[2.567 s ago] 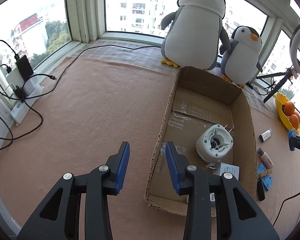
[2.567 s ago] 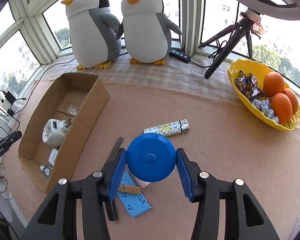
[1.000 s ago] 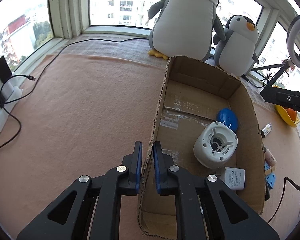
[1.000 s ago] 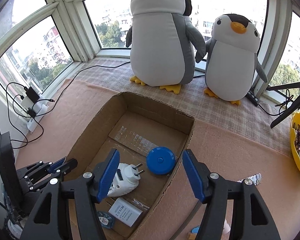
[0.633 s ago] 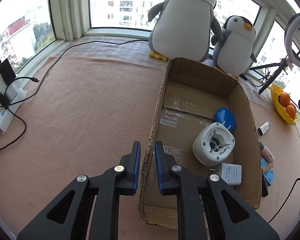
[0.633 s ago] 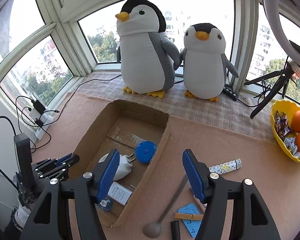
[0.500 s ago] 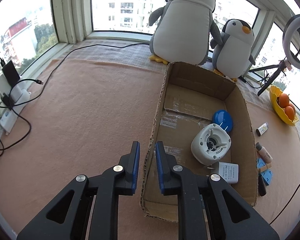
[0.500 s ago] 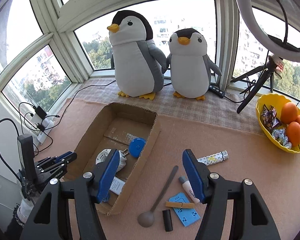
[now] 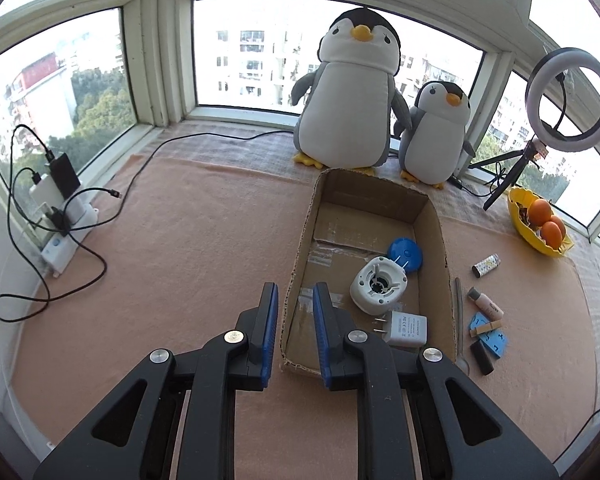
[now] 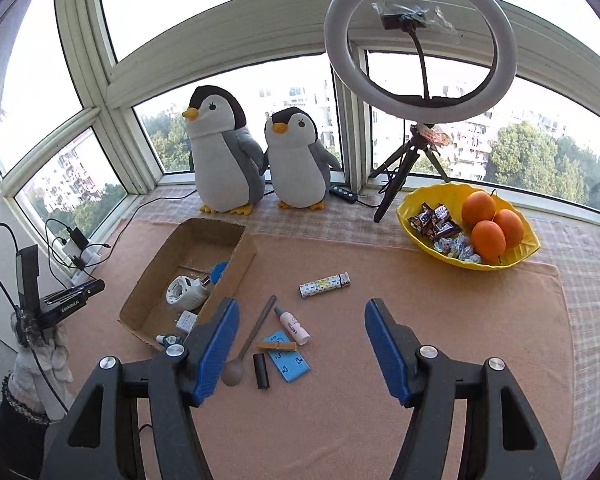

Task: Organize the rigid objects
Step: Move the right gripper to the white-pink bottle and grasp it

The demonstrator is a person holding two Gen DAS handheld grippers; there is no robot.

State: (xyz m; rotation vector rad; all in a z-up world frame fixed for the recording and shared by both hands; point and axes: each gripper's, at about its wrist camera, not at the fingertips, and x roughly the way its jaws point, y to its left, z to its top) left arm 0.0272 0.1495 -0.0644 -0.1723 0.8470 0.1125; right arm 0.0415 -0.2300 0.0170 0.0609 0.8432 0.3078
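— Between the pads of the right gripper (image 10: pixel 302 308), nothing: spread wide, hanging over the near part of the mat (image 10: pixel 420 320). And the left?

— Left gripper (image 9: pixel 294 296) narrowed to a slim gap, empty too. Lined up with the box (image 9: pixel 436 248) at its near left corner in its own view, yet shown off to the side and apart from the cardboard in the right view.

— Just past the right pads?

— A cluster beside the box's right wall: spoon (image 10: pixel 252 336) with the bowl end nearest, bottle (image 10: pixel 294 326) just right of the handle, blue card (image 10: pixel 286 354) with a clip (image 10: pixel 277 346) lying across, black cap (image 10: pixel 261 370) at the card's near left corner. Farther out, toward the mat's middle, a tube (image 10: pixel 324 281) alone.

— And inside the box?

— Disc (image 9: pixel 406 254), adapter (image 9: pixel 378 286) and charger (image 9: pixel 406 326) along the right wall. Something small at the near end, too hidden to name.

— So which step?

— Probably between picks: part sorted, six pieces left on the mat.

— Next?

— Likely down onto the bottle or the spoon. Calls for lowering, turning the pads to straddle the narrow way, closing without snagging the card or clip, then lifting over the right wall and letting go above the bare far half.
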